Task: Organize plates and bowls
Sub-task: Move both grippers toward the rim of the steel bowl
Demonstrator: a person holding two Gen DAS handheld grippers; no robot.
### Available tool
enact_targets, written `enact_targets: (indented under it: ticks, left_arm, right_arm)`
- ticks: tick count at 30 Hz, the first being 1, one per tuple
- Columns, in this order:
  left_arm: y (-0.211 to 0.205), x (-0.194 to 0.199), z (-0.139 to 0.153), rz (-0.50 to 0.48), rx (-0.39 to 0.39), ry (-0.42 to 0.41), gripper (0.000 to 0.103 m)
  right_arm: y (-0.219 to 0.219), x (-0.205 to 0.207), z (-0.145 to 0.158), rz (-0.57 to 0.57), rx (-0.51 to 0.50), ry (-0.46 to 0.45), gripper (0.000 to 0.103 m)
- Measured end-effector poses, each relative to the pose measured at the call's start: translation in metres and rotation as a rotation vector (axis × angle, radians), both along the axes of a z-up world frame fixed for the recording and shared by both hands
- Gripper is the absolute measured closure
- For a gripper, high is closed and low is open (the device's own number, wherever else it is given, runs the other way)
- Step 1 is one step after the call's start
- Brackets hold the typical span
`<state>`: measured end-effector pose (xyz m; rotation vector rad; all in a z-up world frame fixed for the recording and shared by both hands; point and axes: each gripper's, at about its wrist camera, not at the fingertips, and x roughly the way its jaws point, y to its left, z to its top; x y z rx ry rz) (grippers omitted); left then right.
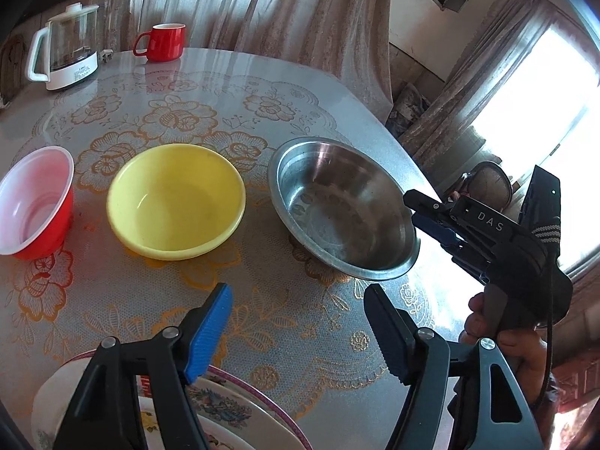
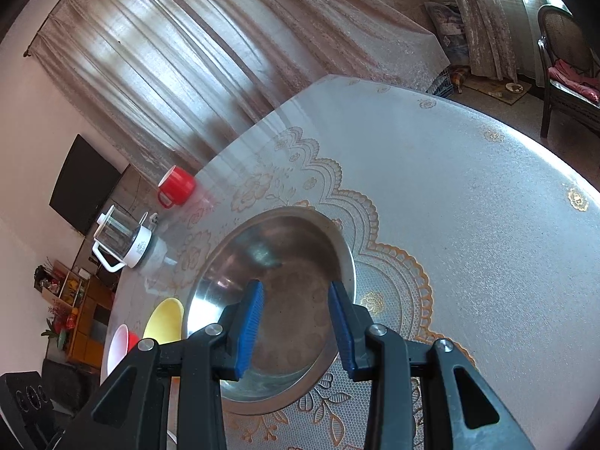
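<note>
The steel bowl (image 1: pixel 343 206) sat mouth-up on the table (image 1: pixel 232 71), round, with no long axis, right of the yellow bowl (image 1: pixel 176 200) and red bowl (image 1: pixel 35 202). My right gripper (image 2: pixel 296 332) hung over its rim, jaws apart and empty. My left gripper (image 1: pixel 300 333) was released too. My fingers hid the floral plates (image 1: pixel 240 408), which the frame edge cut off.
</note>
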<state>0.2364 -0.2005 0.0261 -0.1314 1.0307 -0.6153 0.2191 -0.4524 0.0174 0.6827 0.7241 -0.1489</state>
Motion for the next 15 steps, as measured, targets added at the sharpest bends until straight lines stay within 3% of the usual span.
enact_targets:
  ticks: [3, 7, 10, 15]
  left_arm:
    - [-0.007, 0.009, -0.003, 0.018, -0.022, 0.017, 0.032]
    - [-0.025, 0.019, -0.009, 0.001, 0.006, 0.018, 0.058]
    - [-0.031, 0.024, -0.015, 0.007, -0.004, 0.052, 0.059]
    - [-0.033, 0.033, -0.018, 0.051, 0.003, 0.039, 0.059]
  right_arm:
    - [0.001, 0.005, -0.001, 0.013, -0.008, 0.008, 0.067]
    - [0.003, 0.007, -0.006, 0.033, -0.015, 0.013, 0.068]
    - [0.003, 0.006, -0.004, 0.042, -0.021, 0.019, 0.068]
    - [-0.006, -0.004, 0.012, -0.007, -0.071, -0.015, 0.066]
